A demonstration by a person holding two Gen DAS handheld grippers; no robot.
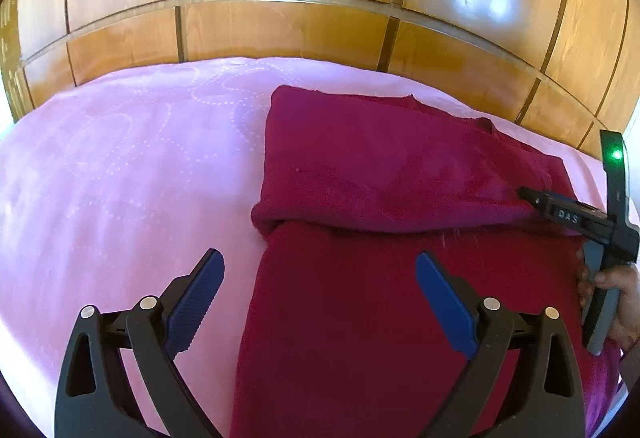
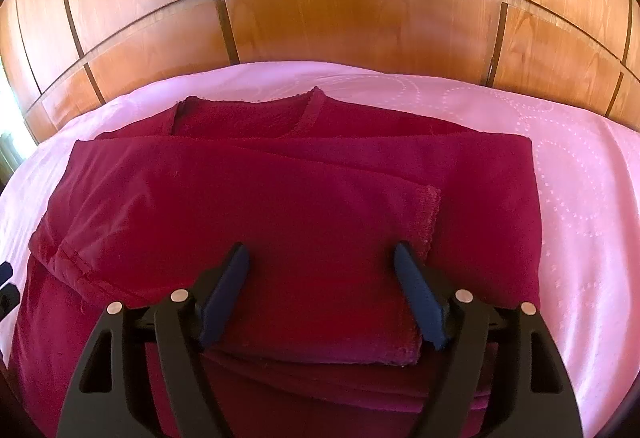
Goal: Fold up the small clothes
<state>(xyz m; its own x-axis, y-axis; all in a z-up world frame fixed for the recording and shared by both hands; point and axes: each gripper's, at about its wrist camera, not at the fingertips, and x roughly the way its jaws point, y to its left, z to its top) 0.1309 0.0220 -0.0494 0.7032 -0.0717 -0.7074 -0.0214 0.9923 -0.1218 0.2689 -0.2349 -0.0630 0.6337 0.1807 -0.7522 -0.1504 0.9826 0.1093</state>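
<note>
A dark red top (image 1: 380,174) lies on a pink bedspread (image 1: 120,166), with its sleeves folded across the body. My left gripper (image 1: 320,270) is open and empty, low over the top's left edge. In the right wrist view the top (image 2: 240,198) fills the middle, neckline (image 2: 312,106) at the far side and a folded sleeve cuff (image 2: 430,214) at the right. My right gripper (image 2: 320,262) is open and empty just above the folded sleeve. The right gripper also shows in the left wrist view (image 1: 524,194), at the top's right side.
A wooden panelled wardrobe (image 1: 300,22) stands behind the bed. Pink bedspread (image 2: 580,198) spreads out to the right of the top. A hand (image 1: 620,286) holds the right gripper's handle.
</note>
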